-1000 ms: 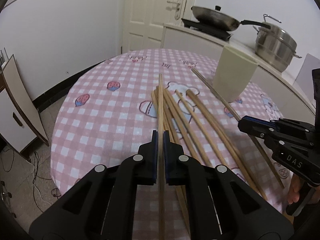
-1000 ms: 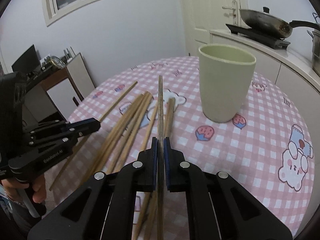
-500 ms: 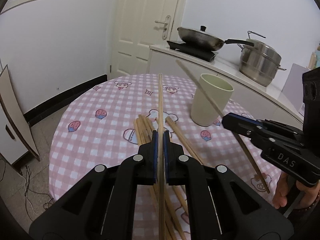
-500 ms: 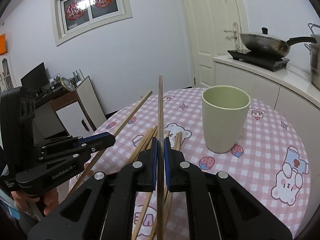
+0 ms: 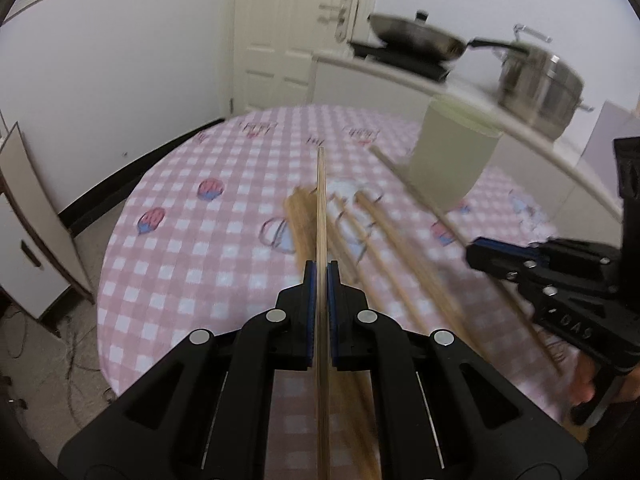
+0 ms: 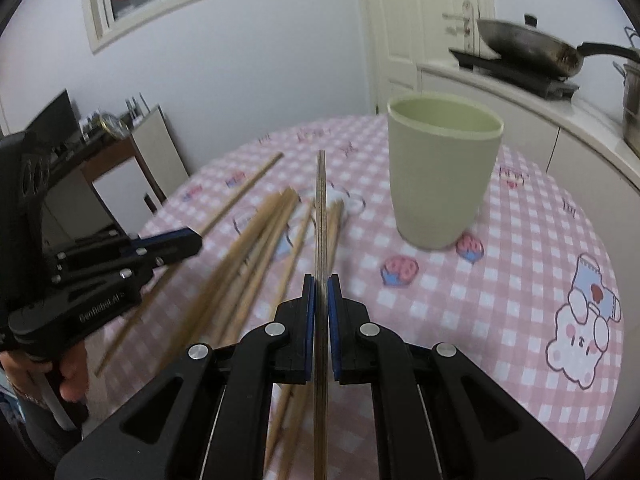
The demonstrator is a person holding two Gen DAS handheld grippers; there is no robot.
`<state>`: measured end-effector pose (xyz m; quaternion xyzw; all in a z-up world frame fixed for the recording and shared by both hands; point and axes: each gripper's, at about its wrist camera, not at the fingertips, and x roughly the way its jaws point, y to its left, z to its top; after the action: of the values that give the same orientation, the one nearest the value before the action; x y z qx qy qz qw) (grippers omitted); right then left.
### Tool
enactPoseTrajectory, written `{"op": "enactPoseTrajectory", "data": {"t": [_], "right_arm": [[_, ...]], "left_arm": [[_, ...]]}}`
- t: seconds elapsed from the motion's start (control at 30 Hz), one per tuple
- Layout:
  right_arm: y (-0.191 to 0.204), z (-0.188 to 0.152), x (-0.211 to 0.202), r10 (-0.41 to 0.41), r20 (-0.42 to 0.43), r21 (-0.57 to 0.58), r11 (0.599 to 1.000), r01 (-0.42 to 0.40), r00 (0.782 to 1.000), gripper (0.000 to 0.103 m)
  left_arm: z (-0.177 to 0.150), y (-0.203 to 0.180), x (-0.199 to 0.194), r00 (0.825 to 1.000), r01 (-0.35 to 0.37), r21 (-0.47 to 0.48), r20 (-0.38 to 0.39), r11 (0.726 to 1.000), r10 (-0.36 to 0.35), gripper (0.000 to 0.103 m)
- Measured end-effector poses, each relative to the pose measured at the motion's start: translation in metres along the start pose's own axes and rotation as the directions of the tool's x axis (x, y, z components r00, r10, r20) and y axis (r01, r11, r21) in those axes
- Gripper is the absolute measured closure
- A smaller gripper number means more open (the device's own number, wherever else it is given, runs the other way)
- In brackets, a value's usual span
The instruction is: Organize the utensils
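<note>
Both the left gripper (image 5: 319,268) and right gripper (image 6: 320,280) are each clamped on one thin wooden chopstick (image 5: 320,200) above loose wooden chopsticks (image 6: 256,240), near the pale green cup (image 6: 442,176)

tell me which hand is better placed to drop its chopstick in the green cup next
Right, probably. The right gripper, shut on its chopstick, has the cup close and just right of the tip. From the left gripper, the cup sits farther away.
</note>
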<state>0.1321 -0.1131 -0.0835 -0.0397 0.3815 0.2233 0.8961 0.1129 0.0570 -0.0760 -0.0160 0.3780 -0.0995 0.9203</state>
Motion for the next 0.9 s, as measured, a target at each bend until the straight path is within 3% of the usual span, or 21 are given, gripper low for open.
{"op": "enactPoseTrajectory", "data": {"t": [0.27, 0.67, 0.77, 0.87, 0.9], "right_arm": [[-0.010, -0.011, 0.022, -0.066, -0.148, -0.043, 0.997, 0.060, 0.987, 0.098], [-0.016, 0.007, 0.032, -0.058, -0.184, -0.049, 0.998, 0.049, 0.981, 0.097], [-0.016, 0.014, 0.039, -0.058, -0.187, -0.058, 0.997, 0.048, 0.981, 0.097], [-0.016, 0.020, 0.045, -0.053, -0.193, -0.060, 0.997, 0.043, 0.980, 0.096], [-0.016, 0.022, 0.047, -0.052, -0.194, -0.058, 0.997, 0.042, 0.980, 0.095]], "left_arm": [[-0.007, 0.023, 0.020, 0.992, -0.050, -0.026, -0.115, 0.998, 0.046, 0.097], [0.003, 0.030, 0.033, 0.987, -0.035, -0.044, -0.159, 0.998, 0.027, 0.095], [0.009, 0.031, 0.038, 0.986, -0.033, -0.049, -0.163, 0.998, 0.025, 0.091], [0.015, 0.029, 0.043, 0.986, -0.034, -0.036, -0.165, 0.999, 0.028, 0.058], [0.016, 0.028, 0.044, 0.985, -0.055, -0.031, -0.163, 0.998, 0.049, 0.040]]}}
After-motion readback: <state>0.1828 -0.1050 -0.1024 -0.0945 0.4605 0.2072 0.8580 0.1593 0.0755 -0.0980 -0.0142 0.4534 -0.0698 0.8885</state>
